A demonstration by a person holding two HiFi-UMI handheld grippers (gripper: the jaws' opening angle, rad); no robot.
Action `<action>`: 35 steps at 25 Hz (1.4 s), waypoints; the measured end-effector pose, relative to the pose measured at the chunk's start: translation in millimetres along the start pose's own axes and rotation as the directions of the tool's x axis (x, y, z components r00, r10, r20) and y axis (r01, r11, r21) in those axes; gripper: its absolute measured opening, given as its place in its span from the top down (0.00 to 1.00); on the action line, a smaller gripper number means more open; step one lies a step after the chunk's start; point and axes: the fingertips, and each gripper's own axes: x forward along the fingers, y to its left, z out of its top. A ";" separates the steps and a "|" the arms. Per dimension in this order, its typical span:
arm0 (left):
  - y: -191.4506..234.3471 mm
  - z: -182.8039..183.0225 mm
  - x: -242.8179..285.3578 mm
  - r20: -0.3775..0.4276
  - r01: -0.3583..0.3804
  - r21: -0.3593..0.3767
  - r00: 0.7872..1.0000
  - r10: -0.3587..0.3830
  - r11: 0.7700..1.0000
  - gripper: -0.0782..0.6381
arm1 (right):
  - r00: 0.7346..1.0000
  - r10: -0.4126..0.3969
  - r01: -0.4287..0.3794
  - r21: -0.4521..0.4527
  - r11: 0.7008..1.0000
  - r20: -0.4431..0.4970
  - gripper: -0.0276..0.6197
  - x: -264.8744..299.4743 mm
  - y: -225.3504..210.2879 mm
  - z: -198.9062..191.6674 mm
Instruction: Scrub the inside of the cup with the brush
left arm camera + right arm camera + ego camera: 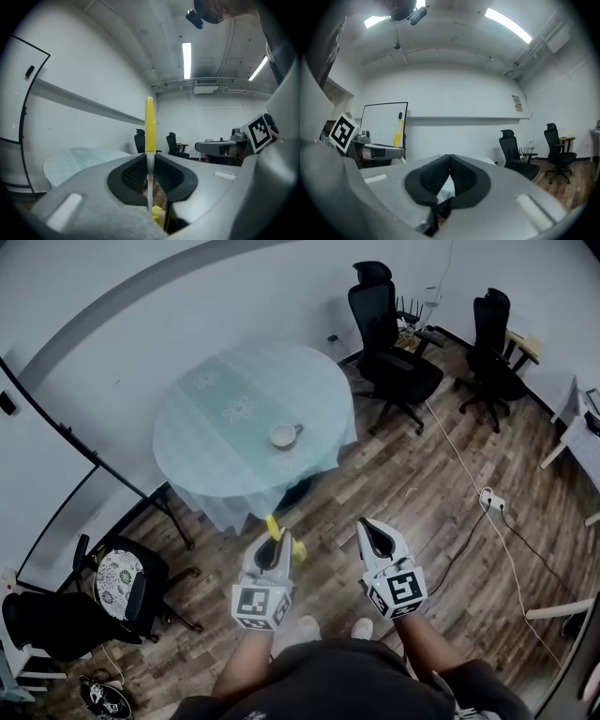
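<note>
A white cup (284, 435) stands near the front edge of a round table (216, 442) covered in a pale blue cloth, well ahead of both grippers. My left gripper (273, 546) is shut on a yellow-handled brush (273, 525); the handle (149, 124) rises straight up from between the closed pads. My right gripper (376, 533) hangs beside it at the same height, shut with nothing in it (450, 161). Both grippers are over the wooden floor, short of the table. From the right gripper view, the brush (398, 132) shows at the left.
Two black office chairs (392, 352) (491, 348) stand beyond the table at the right. A power strip (491, 502) and its cable lie on the floor at the right. A whiteboard stand (56, 493) and a stool with a patterned cushion (119, 576) are at the left.
</note>
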 end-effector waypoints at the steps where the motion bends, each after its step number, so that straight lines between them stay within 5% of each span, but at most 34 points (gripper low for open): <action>1: 4.0 0.4 -0.4 0.000 0.004 -0.001 1.000 -0.004 1.000 0.84 | 1.000 -0.006 0.006 0.006 1.000 -0.007 0.95 3.2 2.3 -0.7; 16: 58.7 1.0 -19.2 0.012 0.102 0.009 0.995 -0.102 0.995 0.84 | 0.992 -0.125 0.125 0.012 0.992 -0.030 0.95 30.2 51.4 0.4; 26: 88.5 2.0 -3.4 0.009 0.072 0.006 0.997 -0.072 0.997 0.84 | 0.997 -0.071 0.072 0.017 0.997 -0.037 0.95 68.1 67.8 -0.6; 35: 96.6 1.5 53.2 -0.002 0.039 0.008 0.999 -0.039 0.999 0.84 | 0.999 -0.006 0.007 0.025 1.000 -0.034 0.95 122.4 21.7 -2.5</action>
